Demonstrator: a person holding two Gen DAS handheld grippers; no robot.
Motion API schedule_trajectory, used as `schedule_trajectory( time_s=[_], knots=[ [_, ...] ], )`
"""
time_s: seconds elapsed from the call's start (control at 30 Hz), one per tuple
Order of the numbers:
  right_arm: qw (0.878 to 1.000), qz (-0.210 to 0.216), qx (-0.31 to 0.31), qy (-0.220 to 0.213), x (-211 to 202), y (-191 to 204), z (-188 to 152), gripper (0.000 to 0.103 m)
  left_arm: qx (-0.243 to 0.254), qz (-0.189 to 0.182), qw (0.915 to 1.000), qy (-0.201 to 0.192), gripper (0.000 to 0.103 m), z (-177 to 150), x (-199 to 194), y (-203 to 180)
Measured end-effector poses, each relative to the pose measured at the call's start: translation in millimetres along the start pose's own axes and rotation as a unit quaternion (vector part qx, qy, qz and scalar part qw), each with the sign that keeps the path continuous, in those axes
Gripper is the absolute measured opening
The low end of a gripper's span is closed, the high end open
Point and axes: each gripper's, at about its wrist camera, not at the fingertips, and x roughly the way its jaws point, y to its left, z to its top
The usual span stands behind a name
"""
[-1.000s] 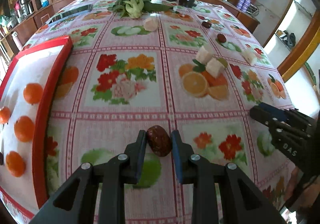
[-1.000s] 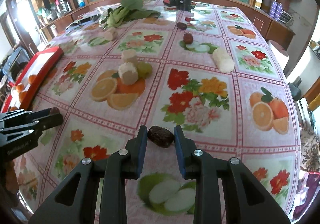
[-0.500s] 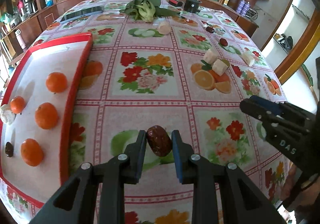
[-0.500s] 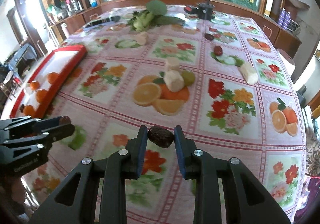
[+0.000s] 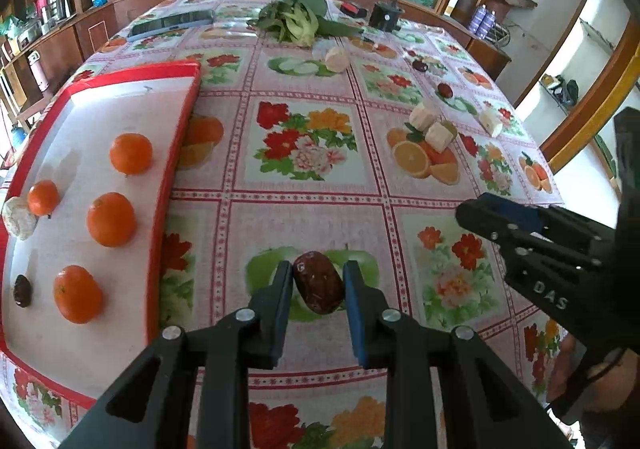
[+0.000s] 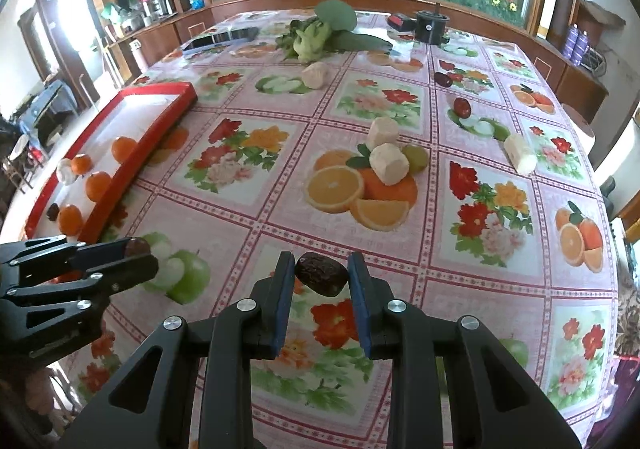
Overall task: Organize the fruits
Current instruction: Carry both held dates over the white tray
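Observation:
My left gripper (image 5: 316, 283) is shut on a dark red date (image 5: 319, 283), held above the flowered tablecloth just right of the red-rimmed white tray (image 5: 176, 153). The tray holds several oranges (image 5: 111, 219), a small dark date (image 5: 22, 291) and a pale chunk (image 5: 19, 217). My right gripper (image 6: 322, 277) is shut on a darker date (image 6: 322, 279) above the cloth. The left gripper also shows in the right wrist view (image 6: 120, 257), the right gripper in the left wrist view (image 5: 504, 217). The tray shows at left in the right wrist view (image 6: 160, 129).
On the cloth lie two pale cut chunks (image 6: 386, 155), a green fruit (image 6: 416, 159), another pale piece (image 6: 519, 155), one more (image 6: 314, 75), two loose dates (image 6: 462, 107), leafy greens (image 6: 316, 35), a black pot (image 6: 430, 27) and a phone (image 6: 222, 39).
Both grippers, each still holding its date, have moved back and left along the table toward the tray; the tray now fills more of both views.

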Motion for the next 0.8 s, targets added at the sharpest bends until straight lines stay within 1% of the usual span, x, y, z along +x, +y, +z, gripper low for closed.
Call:
schedule_trajectory(
  time_s=[0.17, 0.27, 0.43, 0.57, 0.7, 0.8],
  knots=[
    [1.000, 0.008, -0.018, -0.004, 0, 23, 12, 0.027, -0.013, 0.002, 0.9998, -0.017, 0.028, 3, -18, 17],
    [0.999, 0.018, -0.037, -0.013, 0, 46, 23, 0.027, -0.024, 0.013, 0.9992, -0.029, 0.028, 6, -29, 34],
    [0.997, 0.042, -0.067, -0.018, 4, 86, 42, 0.027, -0.054, 0.046, 0.9965, -0.045, 0.028, 9, -45, 77],
    [0.993, 0.068, -0.094, -0.019, 13, 127, 59, 0.027, -0.078, 0.086, 0.9917, -0.055, 0.028, 10, -55, 116],
    [0.989, 0.089, -0.118, -0.014, 27, 166, 72, 0.027, -0.104, 0.116, 0.9862, -0.055, 0.028, 7, -58, 153],
    [0.986, 0.102, -0.135, -0.008, 39, 193, 78, 0.027, -0.122, 0.130, 0.9827, -0.050, 0.028, 6, -55, 174]
  ],
)
